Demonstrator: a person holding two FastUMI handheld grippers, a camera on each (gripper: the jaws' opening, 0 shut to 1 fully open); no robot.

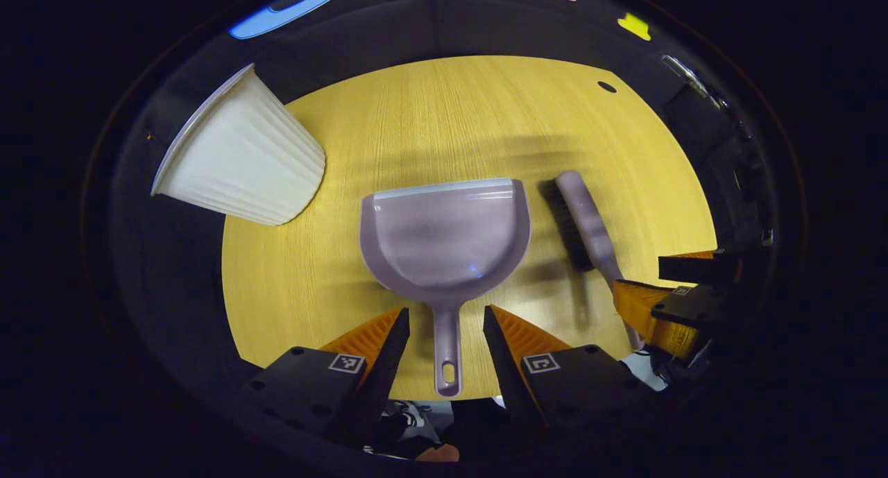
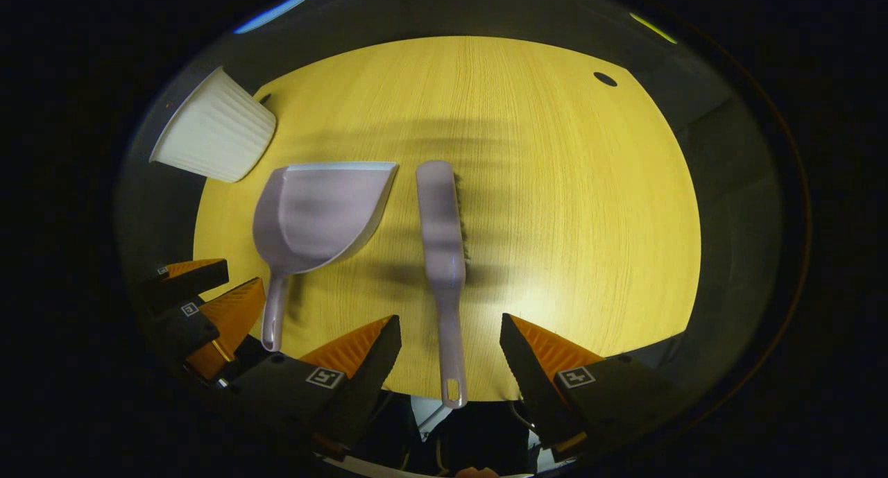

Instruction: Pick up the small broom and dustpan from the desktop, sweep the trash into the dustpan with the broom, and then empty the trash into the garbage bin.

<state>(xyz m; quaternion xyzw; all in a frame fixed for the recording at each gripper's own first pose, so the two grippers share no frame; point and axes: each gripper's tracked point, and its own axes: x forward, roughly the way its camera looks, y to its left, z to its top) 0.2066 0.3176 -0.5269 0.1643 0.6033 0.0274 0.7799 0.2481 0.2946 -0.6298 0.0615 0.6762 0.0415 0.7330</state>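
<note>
One dustpan (image 1: 444, 235) and one broom (image 2: 442, 245) lie flat on the yellow table (image 1: 451, 117), side by side – dustpan left, broom right, handles toward the near edge. One white ribbed bin (image 1: 243, 159) at far left. Left gripper (image 1: 446, 325) jaws released, straddling the dustpan handle – right gripper (image 2: 449, 332) jaws released, straddling the broom handle

In the left gripper view the broom (image 1: 584, 223) handle's end hides behind the other gripper's fingers (image 1: 649, 313), and the white bin (image 1: 239, 160) hides the tabletop (image 1: 444, 117) corner.
</note>
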